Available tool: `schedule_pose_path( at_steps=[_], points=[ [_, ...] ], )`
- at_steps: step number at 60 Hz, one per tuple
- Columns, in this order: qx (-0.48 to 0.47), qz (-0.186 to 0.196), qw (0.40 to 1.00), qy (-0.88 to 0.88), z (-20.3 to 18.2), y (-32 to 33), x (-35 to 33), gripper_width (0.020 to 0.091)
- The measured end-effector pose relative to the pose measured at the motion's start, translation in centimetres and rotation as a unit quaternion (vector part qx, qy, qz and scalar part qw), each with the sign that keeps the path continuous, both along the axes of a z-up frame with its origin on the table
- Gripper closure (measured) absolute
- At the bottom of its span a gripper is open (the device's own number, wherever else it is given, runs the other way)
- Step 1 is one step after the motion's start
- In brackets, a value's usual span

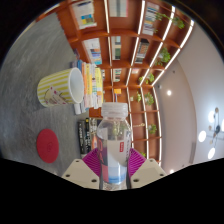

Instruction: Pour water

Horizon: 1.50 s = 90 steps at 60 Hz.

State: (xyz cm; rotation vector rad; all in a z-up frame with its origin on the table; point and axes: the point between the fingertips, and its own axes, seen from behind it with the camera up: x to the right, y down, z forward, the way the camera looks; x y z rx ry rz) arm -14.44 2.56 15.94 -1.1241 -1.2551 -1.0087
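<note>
Gripper closed on the water bottle, both pink pads squeezing its lower body; bottle upright between the fingers, white cap seemingly on. Yellow mug sits beyond and left on the table, red coaster nearer. Risks: thin plastic slips or buckles under squeeze; tilting short of the mug spills on the table; cap blocks flow

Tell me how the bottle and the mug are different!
The bottle is see-through with a white cap; the mug is yellow-green, open-topped, with a handle. The bottle is tall and slim; the mug is short and wide. The bottle sits between the tool's fingers; the mug stands beyond them on the table.
</note>
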Motion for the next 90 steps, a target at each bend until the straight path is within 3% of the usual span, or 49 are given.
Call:
schedule_pose_path(
  at_steps=[11, 36, 43, 49, 61, 76, 90],
  points=[
    [0.065, 0.027, 0.982, -0.176, 0.2, 2.3, -3.6, 0.0768],
    [0.106, 0.045, 0.964, -0.241, 0.1, 2.3, -6.7, 0.0768],
    [0.055, 0.036, 0.99, -0.128, 0.0, 2.3, -5.4, 0.0766],
    [-0.06, 0.019, 0.995, 0.075, -1.0, 1.5, -3.9, 0.0764],
    [-0.276, 0.023, 0.849, 0.449, -3.2, -0.8, -3.1, 0.0743],
    [-0.302, 0.057, 0.744, 0.593, -5.2, 0.1, -2.9, 0.0741],
    [-0.306, 0.066, 0.723, 0.616, -7.1, 0.0, -4.7, 0.0732]
  ],
)
